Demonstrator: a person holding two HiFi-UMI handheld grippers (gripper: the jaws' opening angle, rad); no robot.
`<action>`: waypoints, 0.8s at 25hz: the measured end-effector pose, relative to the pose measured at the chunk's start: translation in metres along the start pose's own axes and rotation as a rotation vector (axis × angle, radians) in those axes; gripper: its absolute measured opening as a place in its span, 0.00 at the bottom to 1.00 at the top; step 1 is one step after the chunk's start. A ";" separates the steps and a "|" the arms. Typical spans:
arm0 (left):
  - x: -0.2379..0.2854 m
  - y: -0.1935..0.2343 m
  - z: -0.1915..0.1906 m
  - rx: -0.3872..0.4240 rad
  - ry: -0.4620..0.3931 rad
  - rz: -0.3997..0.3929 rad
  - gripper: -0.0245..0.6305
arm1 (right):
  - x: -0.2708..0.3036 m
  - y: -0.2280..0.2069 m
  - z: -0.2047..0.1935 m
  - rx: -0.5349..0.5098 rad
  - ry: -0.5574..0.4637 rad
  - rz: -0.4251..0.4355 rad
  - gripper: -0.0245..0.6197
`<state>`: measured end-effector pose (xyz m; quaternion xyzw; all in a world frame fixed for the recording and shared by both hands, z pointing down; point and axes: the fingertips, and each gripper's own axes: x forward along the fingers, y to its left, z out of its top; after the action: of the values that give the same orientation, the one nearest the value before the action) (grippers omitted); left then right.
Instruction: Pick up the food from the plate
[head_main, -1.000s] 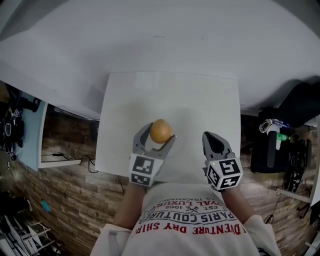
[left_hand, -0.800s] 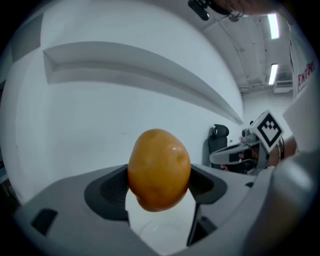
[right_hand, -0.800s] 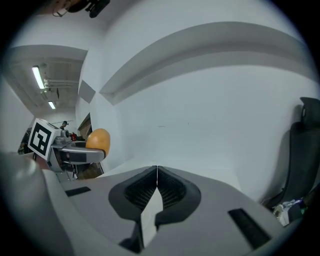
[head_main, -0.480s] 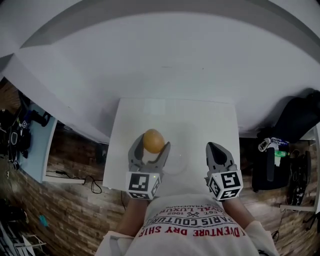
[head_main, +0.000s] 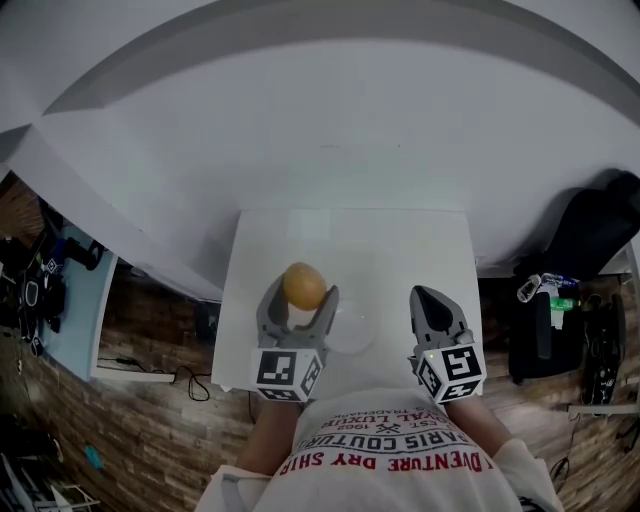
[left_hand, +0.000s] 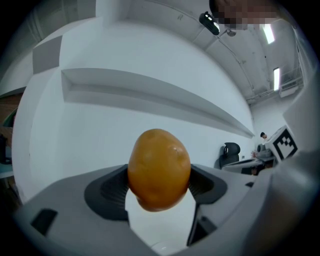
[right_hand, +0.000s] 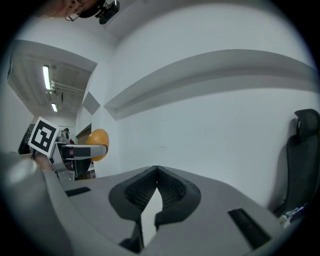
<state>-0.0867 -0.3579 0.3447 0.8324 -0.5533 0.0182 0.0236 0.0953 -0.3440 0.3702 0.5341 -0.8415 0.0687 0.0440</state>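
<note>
The food (head_main: 304, 285), a smooth orange-brown oval lump, is sitting pinched between the two dark ribbed pads (left_hand: 111, 189) of the left tongs (head_main: 298, 300), which are pressing on its flanks from either side and gripping it, with most of its bulk bulging up above them in the left gripper view (left_hand: 159, 169). In the head view it is lying off the plate (head_main: 370, 322), at about ten o'clock from that pale, faint round dish, which is resting near the six o'clock edge of the white desk (head_main: 400, 250). The left tongs' marker cube (head_main: 283, 370) is showing at six o'clock from the food, close against the person's printed shirt (head_main: 385, 450). At three o'clock from the plate the right tongs (head_main: 428, 298) are hovering over the desk with the tips pressed together and nothing between them, as the right gripper view (right_hand: 157, 172) is showing plainly; that same view is catching the food (right_hand: 98, 144) out at nine o'clock. A black chair (head_main: 590, 240) is standing beyond the desk's three o'clock edge
</note>
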 end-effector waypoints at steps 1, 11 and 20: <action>0.000 0.001 0.000 0.002 0.000 0.002 0.58 | 0.000 0.001 -0.001 0.001 0.003 0.001 0.06; -0.004 -0.005 -0.009 0.000 0.018 -0.003 0.58 | -0.004 0.014 -0.008 0.003 0.015 0.040 0.06; -0.007 -0.010 -0.018 0.008 0.034 0.002 0.58 | -0.005 0.014 -0.020 -0.005 0.054 0.025 0.06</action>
<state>-0.0807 -0.3466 0.3625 0.8314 -0.5537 0.0347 0.0300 0.0852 -0.3304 0.3880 0.5216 -0.8466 0.0815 0.0674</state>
